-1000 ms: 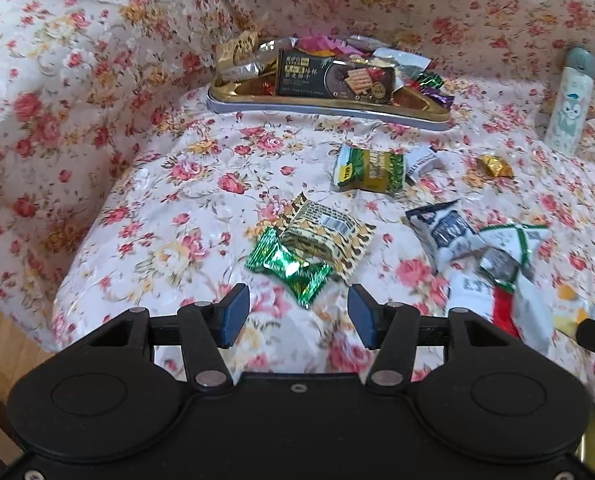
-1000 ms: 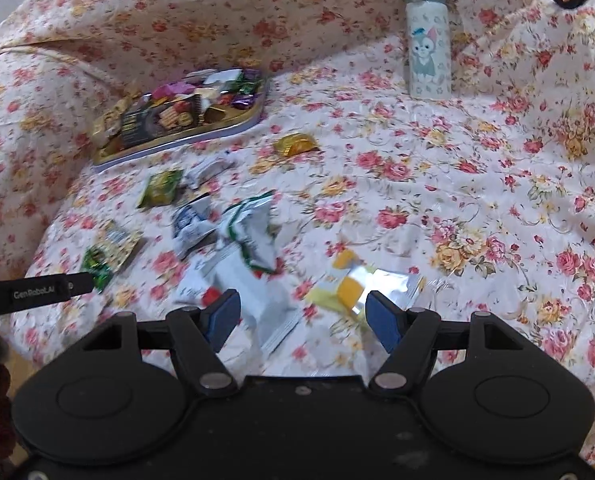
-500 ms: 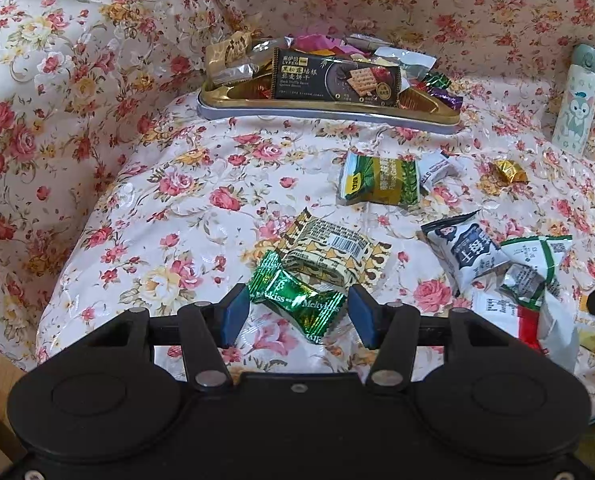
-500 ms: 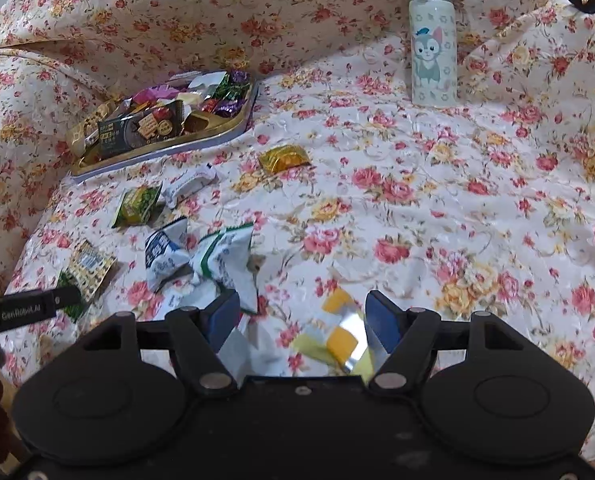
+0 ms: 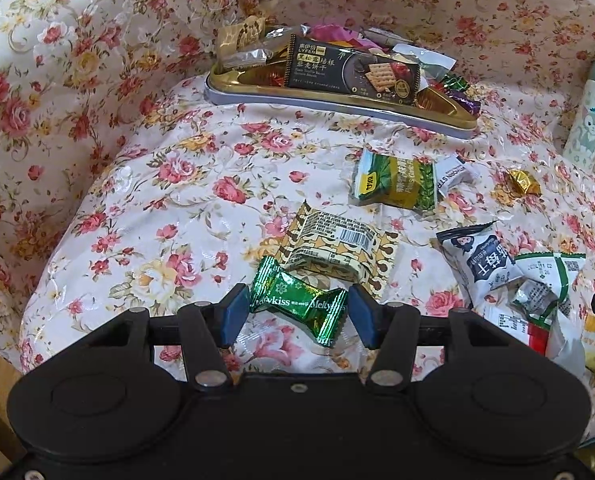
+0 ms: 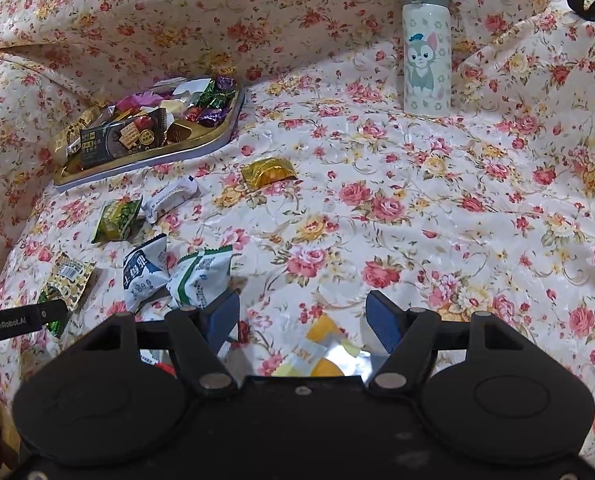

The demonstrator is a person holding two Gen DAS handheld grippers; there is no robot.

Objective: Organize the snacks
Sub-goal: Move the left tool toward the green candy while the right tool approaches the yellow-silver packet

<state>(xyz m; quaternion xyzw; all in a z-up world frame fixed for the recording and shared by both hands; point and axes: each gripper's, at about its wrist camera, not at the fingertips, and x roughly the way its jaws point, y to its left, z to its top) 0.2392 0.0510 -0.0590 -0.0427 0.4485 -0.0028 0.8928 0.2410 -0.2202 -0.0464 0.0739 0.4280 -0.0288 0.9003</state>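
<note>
Task partway: tray [image 5: 337, 98] already held many snacks, several loose on floral cloth [image 5: 157, 208]. Left gripper [image 5: 295, 312] spread around green candy [image 5: 297, 300], not clamped. Right gripper [image 6: 303, 320] spread over yellow packet [image 6: 321, 354].

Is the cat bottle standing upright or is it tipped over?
Upright. The cat bottle stands on its base on the floral cloth, grey lid on top.

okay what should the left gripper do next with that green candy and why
Probably close the left gripper on the green candy. The candy lies between the open blue pads, apparently untouched, and the tray behind already holds other snacks.
</note>
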